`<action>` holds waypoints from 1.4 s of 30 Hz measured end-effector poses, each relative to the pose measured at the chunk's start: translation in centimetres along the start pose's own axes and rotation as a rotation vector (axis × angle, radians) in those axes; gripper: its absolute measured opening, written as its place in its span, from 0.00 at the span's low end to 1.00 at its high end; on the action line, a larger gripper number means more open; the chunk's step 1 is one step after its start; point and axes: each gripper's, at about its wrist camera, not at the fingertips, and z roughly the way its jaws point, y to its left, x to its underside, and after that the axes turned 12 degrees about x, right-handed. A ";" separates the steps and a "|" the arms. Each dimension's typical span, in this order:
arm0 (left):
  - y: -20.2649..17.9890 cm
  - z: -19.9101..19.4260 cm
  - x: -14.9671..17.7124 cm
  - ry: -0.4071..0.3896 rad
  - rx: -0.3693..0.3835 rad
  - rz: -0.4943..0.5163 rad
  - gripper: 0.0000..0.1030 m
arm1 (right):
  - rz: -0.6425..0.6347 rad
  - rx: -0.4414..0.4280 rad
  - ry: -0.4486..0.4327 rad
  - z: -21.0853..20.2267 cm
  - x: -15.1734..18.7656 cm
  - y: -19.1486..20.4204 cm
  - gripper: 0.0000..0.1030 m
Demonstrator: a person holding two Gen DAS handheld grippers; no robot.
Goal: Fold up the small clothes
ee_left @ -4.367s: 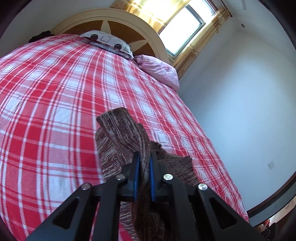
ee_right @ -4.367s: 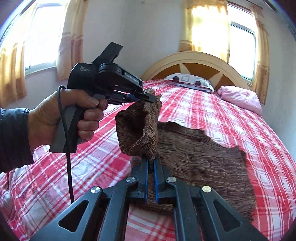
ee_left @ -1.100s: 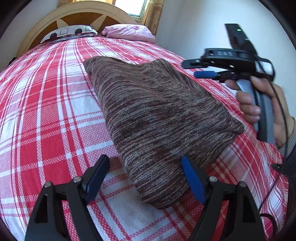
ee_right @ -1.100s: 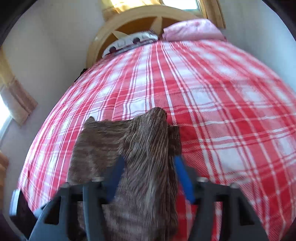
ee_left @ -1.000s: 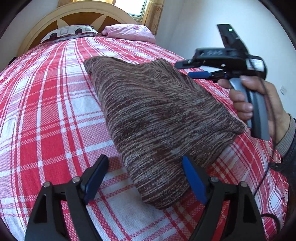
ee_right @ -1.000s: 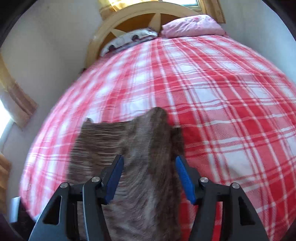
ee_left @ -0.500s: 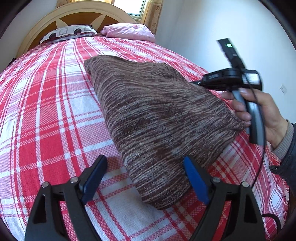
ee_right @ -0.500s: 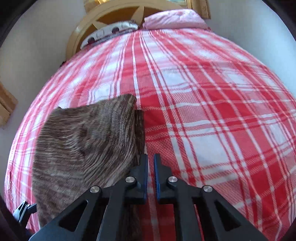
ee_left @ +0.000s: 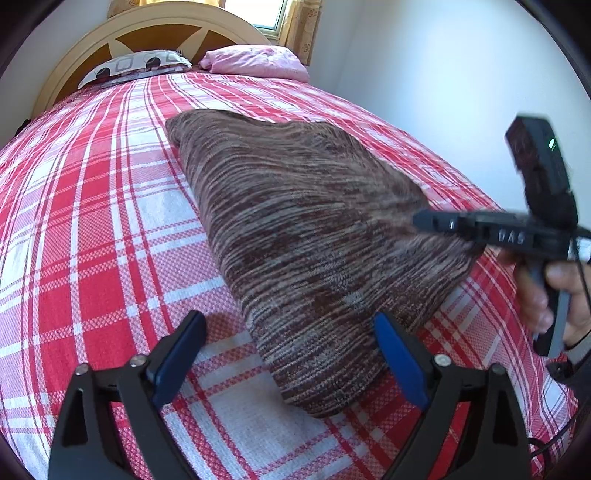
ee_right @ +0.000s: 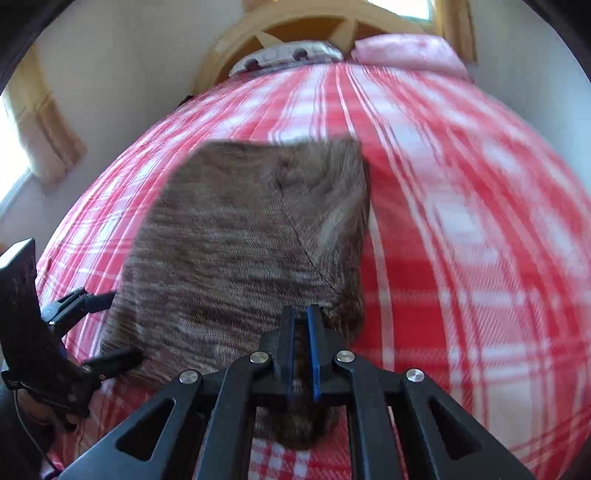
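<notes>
While my left gripper hovers low over the bed, its blue-padded jaws have just been opening and now stand wide apart, pressing on nothing. The near folded corner of the brown-and-grey marled knitted garment lies on the cover between and just beyond the two pads, touching neither. From there the garment spreads away from me across the red-and-white checked bedcover, its far corner pointing towards the headboard.

At the garment's right-hand edge my right gripper has its jaws drawn together on a fold of the knit. In the right wrist view brown fabric shows in the narrow slit between the pads and bunches beneath them, and the cloth rises in a taut ridge towards that grip. The hand on the black handle appears at the frame's right margin in the left wrist view; this view is blurred there.

Beyond the garment the cover runs bare to a grey patterned pillow and a pink pillow, which lie against the cream and brown arched wooden headboard.
</notes>
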 end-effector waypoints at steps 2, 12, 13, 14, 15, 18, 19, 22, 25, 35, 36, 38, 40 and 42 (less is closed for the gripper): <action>-0.1 0.1 0.0 0.005 -0.012 0.009 0.98 | 0.025 -0.022 -0.016 -0.6 0.7 -0.5 0.06; 0.8 -1.4 0.5 -0.049 -0.038 -0.041 1.00 | -0.020 0.088 -0.019 -2.9 3.0 0.3 0.06; 1.0 -1.8 0.6 -0.070 -0.039 -0.053 1.00 | -0.008 0.085 -0.025 -2.8 3.5 0.0 0.06; 1.3 -2.2 0.7 -0.088 -0.038 -0.067 1.00 | -0.002 0.080 -0.028 -2.8 3.8 -0.4 0.07; 1.6 -2.4 0.7 -0.100 -0.034 -0.088 1.00 | 0.008 0.078 -0.027 -2.8 3.9 -0.8 0.17; 2.9 -2.7 0.7 -0.121 -0.035 -0.161 1.00 | 0.058 0.063 -0.008 -2.6 3.9 -2.1 0.31; 3.3 -2.9 0.6 -0.123 -0.024 -0.189 1.00 | 0.069 0.038 -0.009 -2.8 3.7 -2.5 0.33; 3.0 -3.1 -0.2 -0.150 -0.023 -0.202 1.00 | 0.067 0.011 -0.043 -3.7 3.2 -2.8 0.34; 2.4 -2.8 -1.5 -0.143 -0.040 -0.165 1.00 | 0.078 -0.005 -0.104 -4.5 2.2 -3.5 0.35; 2.1 0.8 -2.2 -0.023 -0.144 -0.143 1.00 | 0.153 -0.125 -0.074 -0.5 -5.5 -5.8 0.48; 2.1 0.8 -2.1 -0.022 -0.148 -0.138 1.00 | 0.163 -0.124 -0.069 0.1 -6.2 -5.9 0.61; 2.0 1.1 -2.0 -0.013 -0.159 -0.124 1.00 | 0.178 -0.141 -0.054 1.4 -7.3 -6.1 0.65; 2.0 1.2 -1.9 -0.010 -0.164 -0.120 1.00 | 0.194 -0.159 -0.036 2.9 -8.1 -6.3 0.65; 2.0 1.1 -1.8 -0.012 -0.162 -0.122 1.00 | 0.201 -0.142 -0.032 4.1 -8.8 -6.4 0.65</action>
